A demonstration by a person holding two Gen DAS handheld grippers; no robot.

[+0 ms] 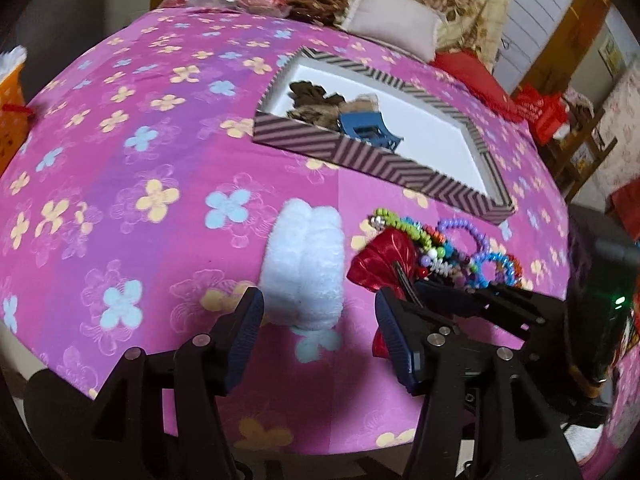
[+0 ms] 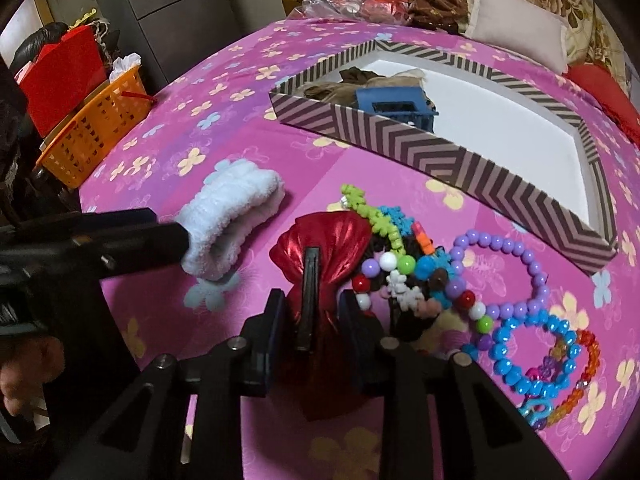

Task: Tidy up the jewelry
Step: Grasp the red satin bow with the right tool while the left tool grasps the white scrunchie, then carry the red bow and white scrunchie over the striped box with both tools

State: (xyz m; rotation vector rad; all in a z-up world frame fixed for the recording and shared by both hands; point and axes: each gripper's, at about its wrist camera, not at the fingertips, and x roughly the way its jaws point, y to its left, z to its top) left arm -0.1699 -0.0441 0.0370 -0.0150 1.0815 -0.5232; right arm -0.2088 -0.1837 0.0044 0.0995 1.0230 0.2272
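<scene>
left claw (image 1: 320, 332) open, white scrunchie (image 1: 304, 264) between

Dim warm indoor light, soft shadows, strong fisheye bending, dark vignetted corners

On the pink flowered bedcover (image 2: 224, 128) I had the chevron-striped cardboard box (image 2: 440, 152) at the far right, a blue plastic hair claw (image 2: 394, 108) inside it. Nearer me, a fluffy white scrunchie (image 2: 228, 216) lay left of a shiny red fabric bow (image 2: 328, 244), with the beaded bracelets (image 2: 516, 300) heaped right of it.
</scene>
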